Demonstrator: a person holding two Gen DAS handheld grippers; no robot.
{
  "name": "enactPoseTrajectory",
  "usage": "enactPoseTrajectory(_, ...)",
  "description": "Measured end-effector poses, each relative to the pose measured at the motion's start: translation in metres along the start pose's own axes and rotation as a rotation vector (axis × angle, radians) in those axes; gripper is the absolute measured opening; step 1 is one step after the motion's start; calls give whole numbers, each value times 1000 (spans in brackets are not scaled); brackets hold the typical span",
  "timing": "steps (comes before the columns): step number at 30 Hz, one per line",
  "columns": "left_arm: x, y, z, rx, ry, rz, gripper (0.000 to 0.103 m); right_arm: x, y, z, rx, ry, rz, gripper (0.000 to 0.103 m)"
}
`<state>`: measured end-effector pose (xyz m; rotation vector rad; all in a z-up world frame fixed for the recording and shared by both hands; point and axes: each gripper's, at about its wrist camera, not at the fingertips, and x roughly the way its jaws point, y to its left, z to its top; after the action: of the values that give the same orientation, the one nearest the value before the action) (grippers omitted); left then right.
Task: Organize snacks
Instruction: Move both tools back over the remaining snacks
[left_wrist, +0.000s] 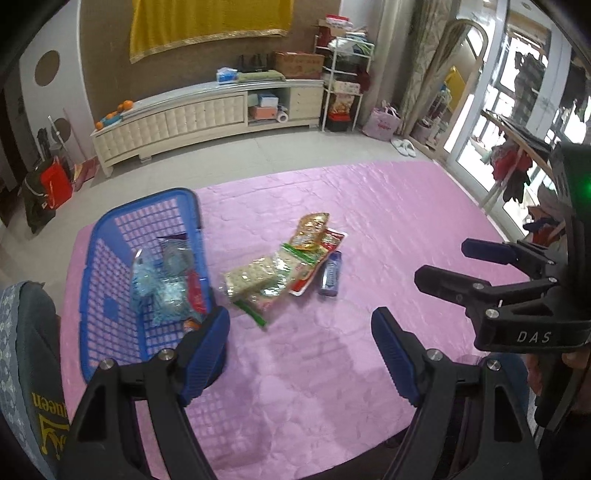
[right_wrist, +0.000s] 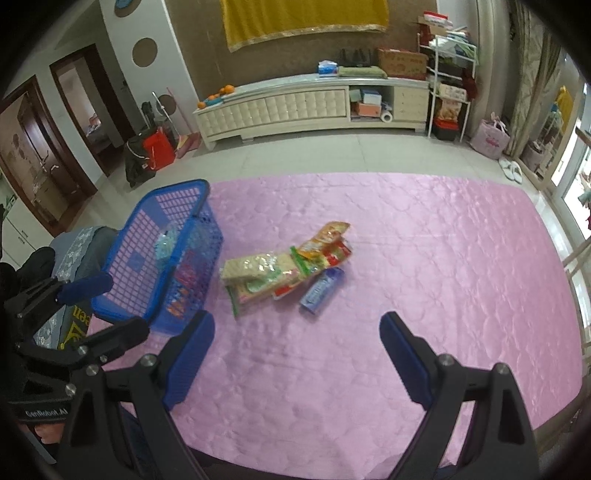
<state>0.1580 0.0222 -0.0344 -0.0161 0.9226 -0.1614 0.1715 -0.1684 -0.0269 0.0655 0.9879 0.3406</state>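
- The left gripper (left_wrist: 299, 354) hovered low over the near part of the pink quilted cover (left_wrist: 388, 229), its blue-padded jaws spread wide and holding nothing.
- The right gripper (right_wrist: 297, 358) hung alongside at a similar height, jaws likewise parted and empty; in the left wrist view it reached in from the right edge, fingers pointing left towards the snacks.
- A blue plastic basket (left_wrist: 92, 258) stood at the cover's left edge, tipped so its open side faced the cameras, just beside the left gripper's left finger (left_wrist: 207, 354).
- Inside the basket lay a crumpled clear-blue packet (left_wrist: 159, 284) and a red packet (left_wrist: 195, 291).
- A loose pile of snacks sat near the middle of the cover, just right of the basket: a clear bag of pale crackers (left_wrist: 251, 277) with a green seal strip, an orange-and-yellow packet (left_wrist: 312, 229) overlapping a red-and-white packet (left_wrist: 321, 258).
- A small blue-purple packet (left_wrist: 330, 275) lay touching the pile's right side.
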Motion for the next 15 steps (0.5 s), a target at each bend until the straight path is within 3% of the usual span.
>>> enactPoseTrajectory(15, 106, -41, 10, 28, 143, -44, 78, 58, -77, -6, 61, 67, -26, 93)
